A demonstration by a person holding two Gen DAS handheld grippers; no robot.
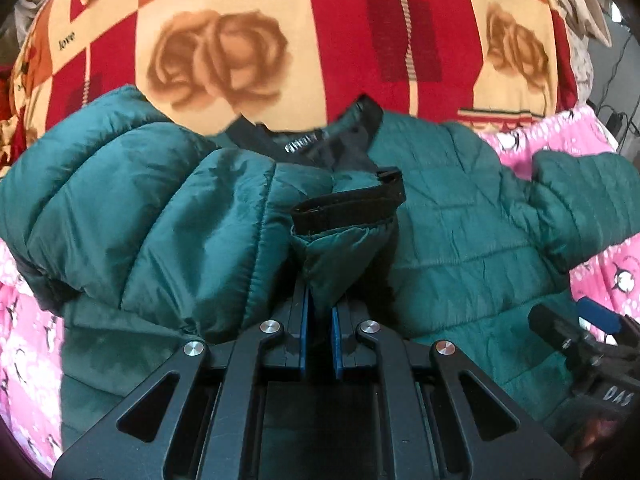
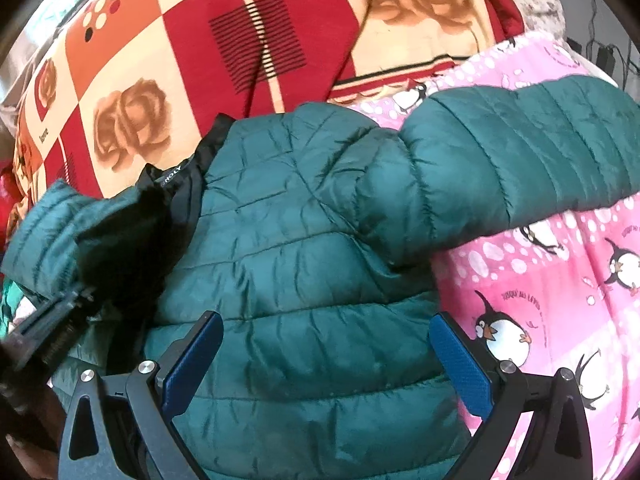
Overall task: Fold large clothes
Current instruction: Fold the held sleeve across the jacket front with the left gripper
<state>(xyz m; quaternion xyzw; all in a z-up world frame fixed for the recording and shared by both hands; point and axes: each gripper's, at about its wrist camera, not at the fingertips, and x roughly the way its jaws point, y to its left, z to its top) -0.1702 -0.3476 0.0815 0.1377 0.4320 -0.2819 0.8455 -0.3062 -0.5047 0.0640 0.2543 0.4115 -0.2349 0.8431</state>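
A dark green quilted jacket (image 1: 160,220) lies spread on the bed, its black collar (image 1: 304,140) toward the far side. My left gripper (image 1: 322,312) is shut on the cuff end of a sleeve (image 1: 344,248), which has a black strap and is held over the jacket's middle. In the right wrist view the jacket body (image 2: 300,240) fills the centre. My right gripper (image 2: 328,344) is open just above it, with its blue pads (image 2: 196,360) wide apart and nothing gripped. The other sleeve (image 2: 520,152) stretches out to the right. The left gripper (image 2: 86,294) shows at the left edge.
The jacket rests on a pink penguin-print sheet (image 2: 540,300). A red and orange blanket with a rose print (image 1: 280,40) lies beyond the collar. Cables and a plug (image 2: 604,56) sit past the bed's far right corner. My right gripper (image 1: 576,316) enters the left wrist view at lower right.
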